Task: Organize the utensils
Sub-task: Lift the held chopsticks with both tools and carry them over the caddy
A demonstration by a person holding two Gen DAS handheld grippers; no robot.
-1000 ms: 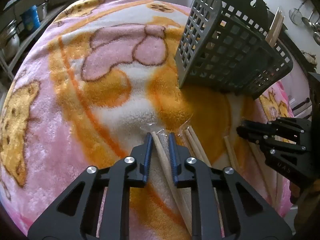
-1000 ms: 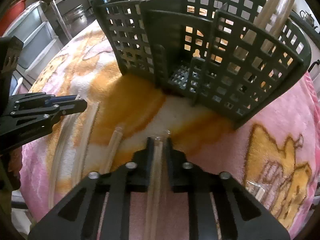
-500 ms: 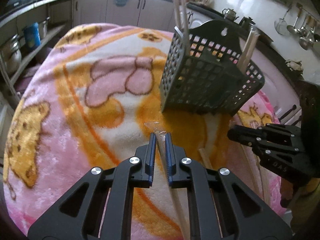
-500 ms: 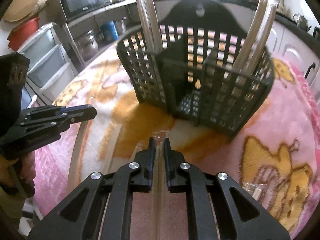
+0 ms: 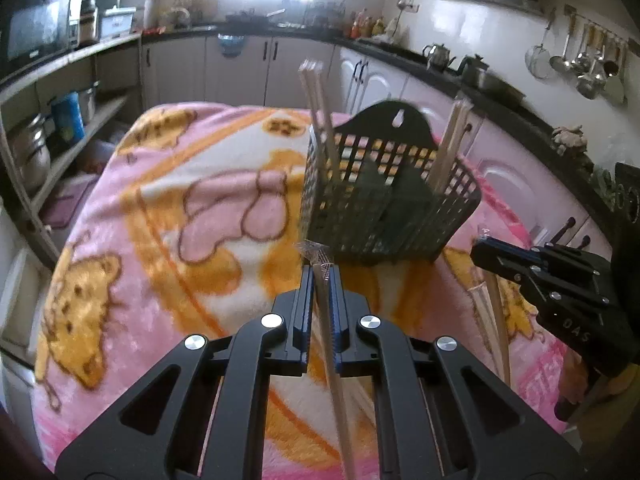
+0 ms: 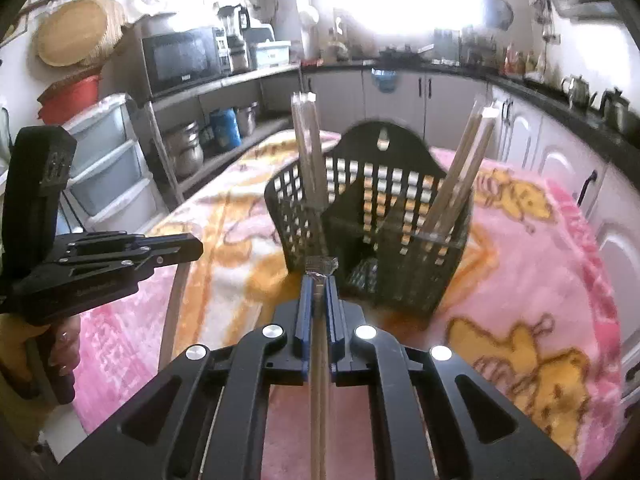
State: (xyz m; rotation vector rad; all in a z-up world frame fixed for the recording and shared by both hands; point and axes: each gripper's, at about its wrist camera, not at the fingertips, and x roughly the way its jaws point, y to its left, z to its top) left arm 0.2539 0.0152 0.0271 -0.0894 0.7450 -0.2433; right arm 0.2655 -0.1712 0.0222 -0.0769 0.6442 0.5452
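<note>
My left gripper (image 5: 321, 280) was clamped on a pair of wooden chopsticks in a clear plastic sleeve (image 5: 334, 364), the crinkled sleeve end poking out past the blue-padded fingertips (image 5: 306, 292). The pair ran back between the black arms toward me, lifted off the cloth. My right gripper (image 6: 319, 286) was likewise closed on a second sleeved pair of pale wooden chopsticks (image 6: 319, 400), its wrapper tip just beyond the pads. Each gripper showed in the other's view, held to the side above the cloth, the left one gripped by a hand in a yellow sleeve (image 6: 66, 346).

Below them lay the pink and orange fleece blanket with cartoon figures (image 5: 160, 216) that covered the worktop. A few more loose sleeved chopsticks (image 5: 486, 320) lay on it beneath the right gripper.

Further on stood the dark grey perforated plastic utensil basket (image 6: 376, 216) with its arched back and hanging hole, upright on the blanket. One wrapped pair (image 6: 308, 148) stood in its left compartment and another (image 6: 460, 184) leaned in its right one.

Behind ran the kitchen cabinets (image 5: 240, 68), a microwave (image 6: 180, 58) on the shelf, and ladles (image 5: 580, 60) hanging on the wall.
</note>
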